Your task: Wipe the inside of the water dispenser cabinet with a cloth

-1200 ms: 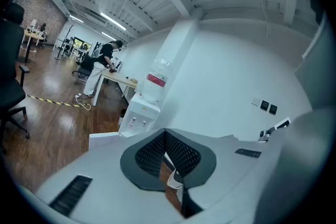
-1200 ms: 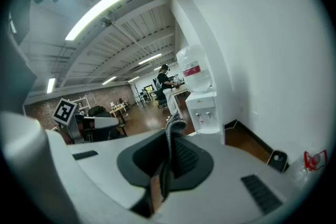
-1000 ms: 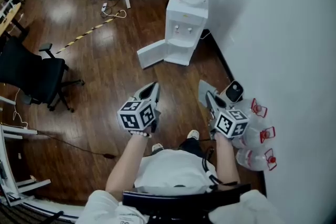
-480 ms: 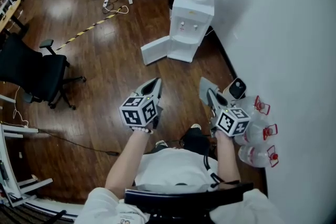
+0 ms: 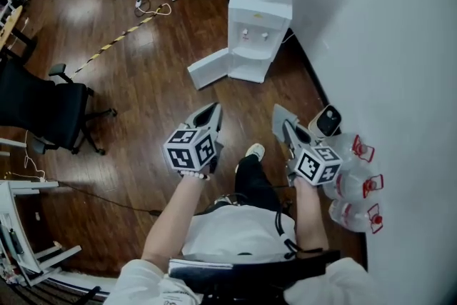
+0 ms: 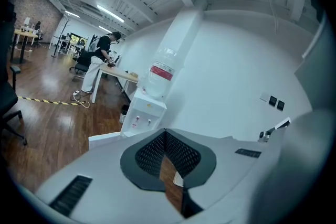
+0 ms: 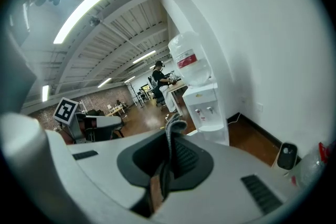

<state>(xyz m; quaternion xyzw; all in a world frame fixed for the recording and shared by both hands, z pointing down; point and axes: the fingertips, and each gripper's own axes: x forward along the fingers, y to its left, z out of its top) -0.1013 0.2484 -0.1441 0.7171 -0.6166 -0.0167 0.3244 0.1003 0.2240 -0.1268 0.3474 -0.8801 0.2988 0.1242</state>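
Observation:
The white water dispenser (image 5: pixel 257 28) stands against the wall ahead, a big bottle on top and its low cabinet door (image 5: pixel 208 69) swung open to the left. It also shows in the left gripper view as the dispenser (image 6: pixel 144 113) and in the right gripper view as the dispenser (image 7: pixel 205 105). Both grippers are held at waist height, well short of it. My right gripper (image 5: pixel 277 114) is shut on a grey cloth (image 7: pixel 172 134) that pokes out between its jaws. The left gripper (image 5: pixel 211 111) is shut with nothing in it. The cabinet's inside is hidden from here.
Several water bottles (image 5: pixel 353 182) lie by the white wall at right, beside a small black-and-white device (image 5: pixel 327 121). A black office chair (image 5: pixel 43 107) stands at left. Striped tape (image 5: pixel 114 43) and a cable cross the wood floor. A person (image 6: pixel 100 63) stands at a far desk.
The person has stepped forward, one shoe now out in front between the grippers. Both grippers keep the same pose and grip.

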